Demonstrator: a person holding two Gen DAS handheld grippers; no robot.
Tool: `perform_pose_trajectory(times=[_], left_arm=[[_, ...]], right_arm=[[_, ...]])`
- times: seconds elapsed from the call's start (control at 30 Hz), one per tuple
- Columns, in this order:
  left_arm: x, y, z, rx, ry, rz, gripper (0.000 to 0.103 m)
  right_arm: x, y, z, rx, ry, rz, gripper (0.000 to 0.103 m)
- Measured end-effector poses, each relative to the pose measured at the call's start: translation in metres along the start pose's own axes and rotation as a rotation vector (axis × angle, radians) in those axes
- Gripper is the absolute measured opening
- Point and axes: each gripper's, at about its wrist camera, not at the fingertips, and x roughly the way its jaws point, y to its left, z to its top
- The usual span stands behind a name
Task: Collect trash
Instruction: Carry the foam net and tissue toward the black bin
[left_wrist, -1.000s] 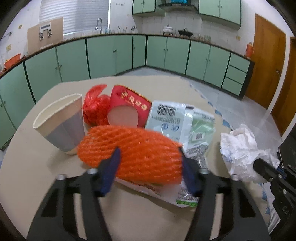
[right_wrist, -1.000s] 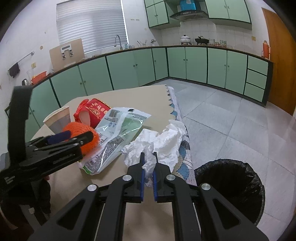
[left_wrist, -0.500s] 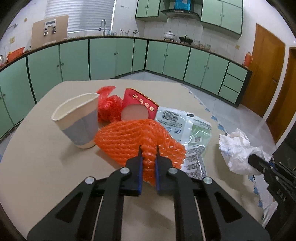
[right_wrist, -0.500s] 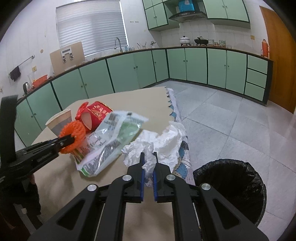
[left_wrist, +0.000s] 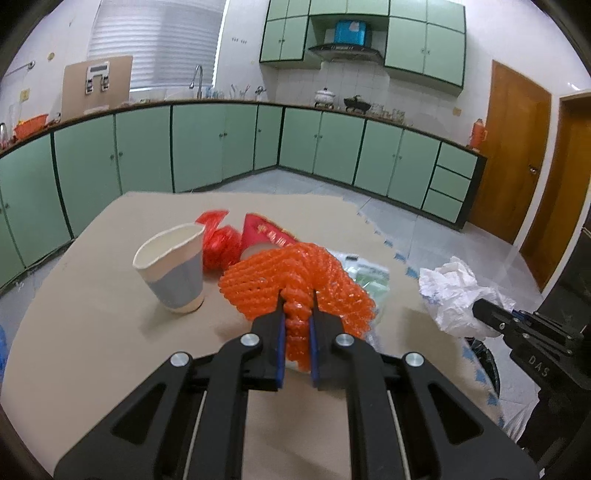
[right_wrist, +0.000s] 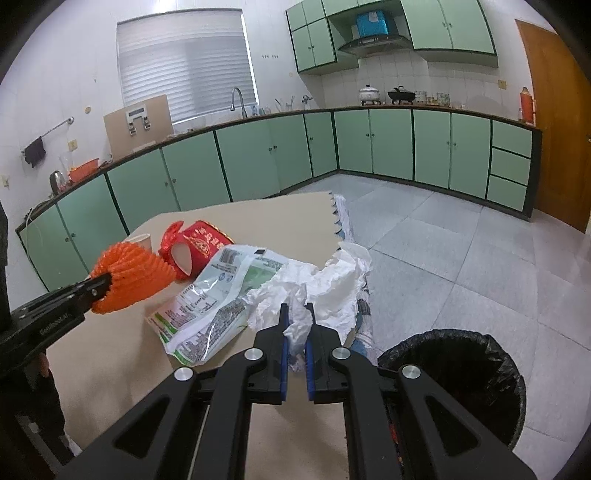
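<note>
L gripper clamps the orange foam net, held just right of the paper cup w/ the plastic wrapper below it. R gripper pinches the white tissue wad, well right of cup, near the black bin.

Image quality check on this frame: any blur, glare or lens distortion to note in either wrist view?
Left wrist view: strong fisheye bend, dark corners, table edge and paper cup slightly soft, orange foam net fairly sharp. Right wrist view: same bend, crisper overall, window blind bright, no glare on crumpled tissue or trash bin.
</note>
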Motion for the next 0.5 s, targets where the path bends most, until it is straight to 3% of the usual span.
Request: perform_pose_trajectory(times=[0.5], left_arm=[[-0.003, -0.049, 0.01, 0.065, -0.042, -0.115, 0.008]], right_arm=[[-0.04, -0.016, 0.02, 0.001, -0.078, -0.061, 0.007]])
